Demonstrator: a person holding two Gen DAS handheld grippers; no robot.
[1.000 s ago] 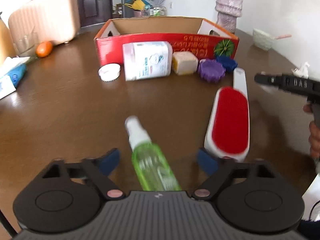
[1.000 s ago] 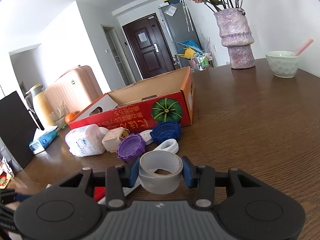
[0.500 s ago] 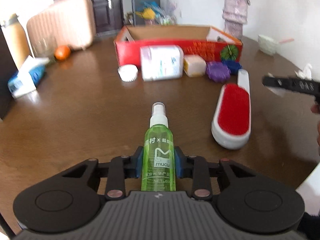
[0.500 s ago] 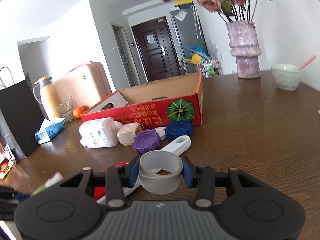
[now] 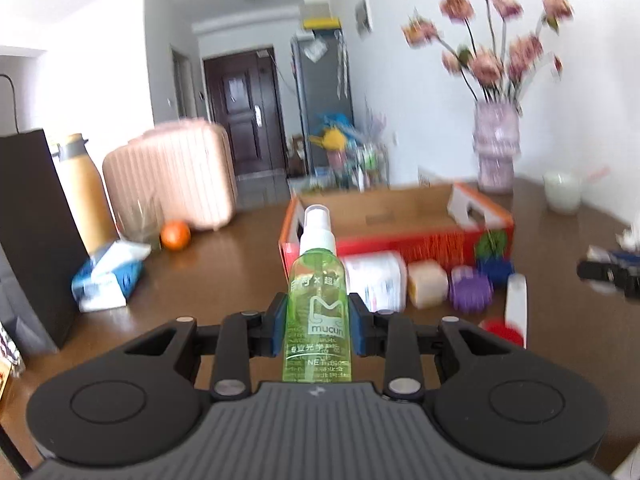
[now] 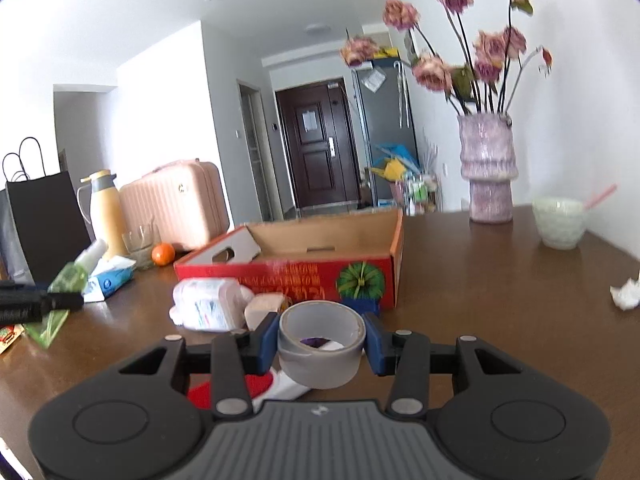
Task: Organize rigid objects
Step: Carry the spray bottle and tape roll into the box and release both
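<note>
My left gripper (image 5: 318,330) is shut on a green spray bottle (image 5: 318,300), lifted off the brown table with its white nozzle pointing away. My right gripper (image 6: 322,342) is shut on a roll of grey tape (image 6: 322,342), also raised. Ahead lies the open red cardboard box (image 5: 400,216) (image 6: 320,244), which looks empty. In front of it are a white tub (image 5: 374,280) on its side, a beige block (image 5: 426,284), a purple lid (image 5: 470,290), a blue lid (image 5: 496,270) and a red-and-white lint brush (image 5: 514,308). The spray bottle (image 6: 74,274) shows at the left of the right wrist view.
A purple vase of flowers (image 6: 488,168) and a pale bowl (image 6: 560,226) stand at the back right. A crumpled tissue (image 6: 626,294) lies far right. On the left are a tissue pack (image 5: 108,276), an orange (image 5: 175,235), a flask (image 5: 86,192) and a black bag (image 5: 32,236).
The left gripper shut on the spray bottle, which lay on the table, then lifted it and tipped upward. The right gripper rose a little with the tape still held.
</note>
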